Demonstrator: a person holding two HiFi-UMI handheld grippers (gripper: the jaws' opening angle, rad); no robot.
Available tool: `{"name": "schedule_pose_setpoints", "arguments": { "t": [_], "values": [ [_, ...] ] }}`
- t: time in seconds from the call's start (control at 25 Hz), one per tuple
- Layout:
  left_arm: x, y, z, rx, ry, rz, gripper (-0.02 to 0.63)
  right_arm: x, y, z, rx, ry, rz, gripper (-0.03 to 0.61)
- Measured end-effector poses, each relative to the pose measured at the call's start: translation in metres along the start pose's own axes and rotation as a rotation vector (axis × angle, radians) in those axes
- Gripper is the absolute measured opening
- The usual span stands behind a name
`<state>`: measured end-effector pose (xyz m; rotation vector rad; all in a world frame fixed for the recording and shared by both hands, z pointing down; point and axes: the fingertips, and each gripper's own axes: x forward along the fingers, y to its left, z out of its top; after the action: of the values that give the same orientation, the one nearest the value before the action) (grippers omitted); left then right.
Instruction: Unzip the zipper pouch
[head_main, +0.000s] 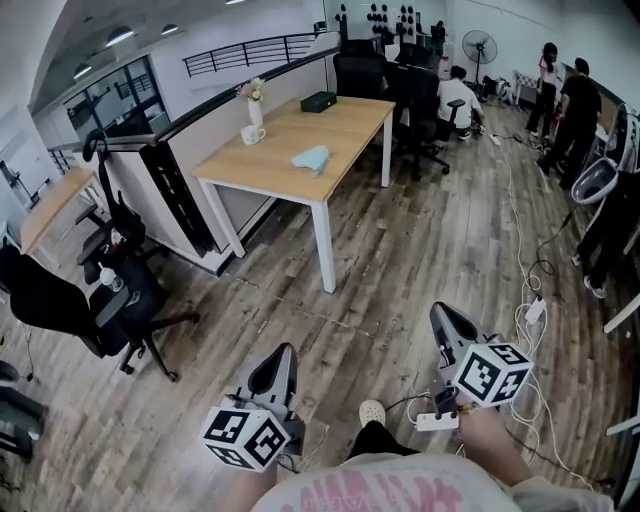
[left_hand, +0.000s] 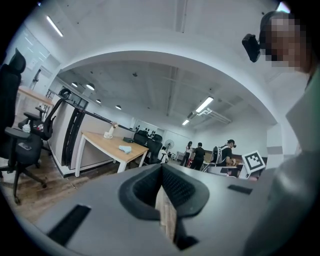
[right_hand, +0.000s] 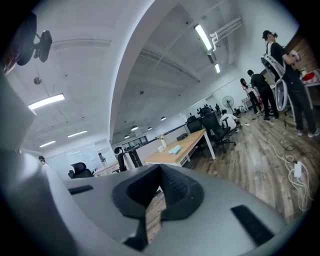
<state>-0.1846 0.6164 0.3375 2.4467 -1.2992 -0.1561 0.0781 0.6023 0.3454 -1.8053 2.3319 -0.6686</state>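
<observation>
The grey plastic two-jaw left gripper (head_main: 281, 352) is held low in front of the person's torso and points about level. Its dark ribbed jaws are pressed together with nothing between them. The matching grey right gripper (head_main: 446, 314) sits well apart to the right of the left jaws and a little further forward, tipped slightly downward. Its jaws are also closed and empty. Behind the right jaws a bare forearm (head_main: 492, 445) runs back toward the body.

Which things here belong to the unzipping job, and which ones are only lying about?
For the job:
- light blue pouch on the wooden table
- left gripper and right gripper, both shut, empty

Only lying about:
- white mug, vase, black box on the same table
- black office chair
- power strip on the floor
</observation>
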Motion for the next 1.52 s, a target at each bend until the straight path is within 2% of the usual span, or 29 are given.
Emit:
{"name": "schedule_pose_setpoints", "arguments": {
  "t": [0.24, 0.56, 0.8, 1.0, 1.2, 1.52],
  "values": [
    [0.071, 0.015, 0.024, 0.012, -0.022, 0.004, 0.003, 0.069, -0.03, 0.029, 0.001, 0.025, 0.016, 0.0],
    [0.165, 0.024, 0.058, 0.019, -0.066, 0.01, 0.003, 0.151, -0.06, 0.084, -0.017, 0.024, 0.083, 0.0],
    [0.212, 0.033, 0.07, 0.019, -0.092, 0.04, 0.003, 0.199, -0.082, 0.112, -0.026, 0.018, 0.127, 0.0],
    [0.234, 0.044, 0.049, -0.009, -0.072, 0.07, 0.003, 0.22, -0.105, 0.103, -0.001, 0.029, 0.147, 0.0],
    [0.248, 0.059, 0.032, -0.049, -0.026, 0.104, 0.003, 0.236, -0.124, 0.081, 0.021, 0.082, 0.125, 0.0],
    [0.3, 0.086, 0.03, -0.073, 0.01, 0.073, 0.003, 0.281, -0.144, 0.075, 0.035, 0.118, 0.086, 0.0]
  ]
}}
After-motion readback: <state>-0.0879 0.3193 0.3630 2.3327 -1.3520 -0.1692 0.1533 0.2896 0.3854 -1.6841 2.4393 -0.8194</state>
